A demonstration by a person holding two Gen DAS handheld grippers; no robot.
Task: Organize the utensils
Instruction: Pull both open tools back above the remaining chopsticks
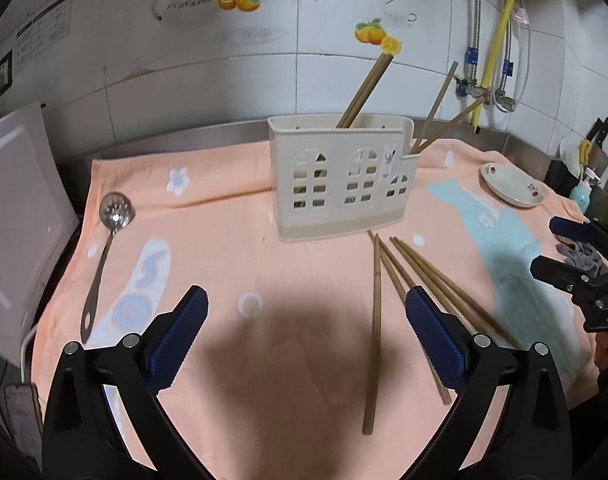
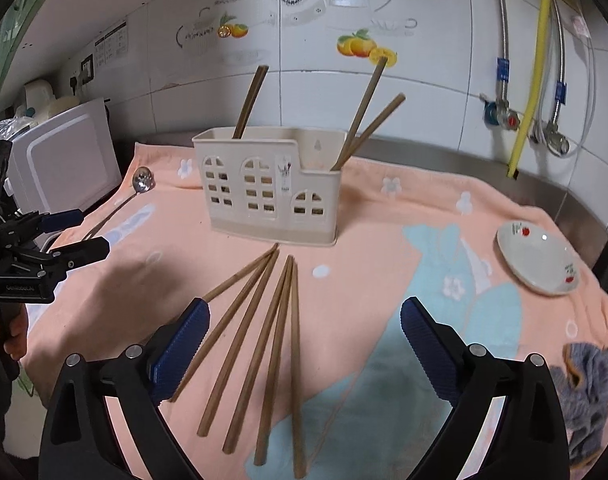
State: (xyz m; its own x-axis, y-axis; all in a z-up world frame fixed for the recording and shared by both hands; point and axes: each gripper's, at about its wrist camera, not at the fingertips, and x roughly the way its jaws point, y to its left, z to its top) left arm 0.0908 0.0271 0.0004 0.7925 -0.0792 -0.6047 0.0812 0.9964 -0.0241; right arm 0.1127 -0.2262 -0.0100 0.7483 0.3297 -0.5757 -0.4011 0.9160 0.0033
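Observation:
A beige plastic utensil holder (image 1: pixel 340 184) (image 2: pixel 270 196) stands on the orange towel with several wooden chopsticks upright in it. Several loose chopsticks (image 1: pixel 388 308) (image 2: pixel 260 344) lie fanned on the towel in front of it. A slotted metal spoon (image 1: pixel 104 248) (image 2: pixel 138 184) lies at the left. My left gripper (image 1: pixel 306 328) is open and empty above the towel, left of the loose chopsticks; it also shows in the right wrist view (image 2: pixel 78 232). My right gripper (image 2: pixel 304 344) is open and empty above the loose chopsticks; it also shows in the left wrist view (image 1: pixel 552 244).
A white dish (image 1: pixel 512 188) (image 2: pixel 538 258) sits at the right on the towel (image 1: pixel 224 360) (image 2: pixel 384 220). A grey cloth (image 2: pixel 592 392) lies at the near right. A white appliance (image 1: pixel 20 216) (image 2: pixel 64 160) stands at the left. Tiled wall and pipes stand behind.

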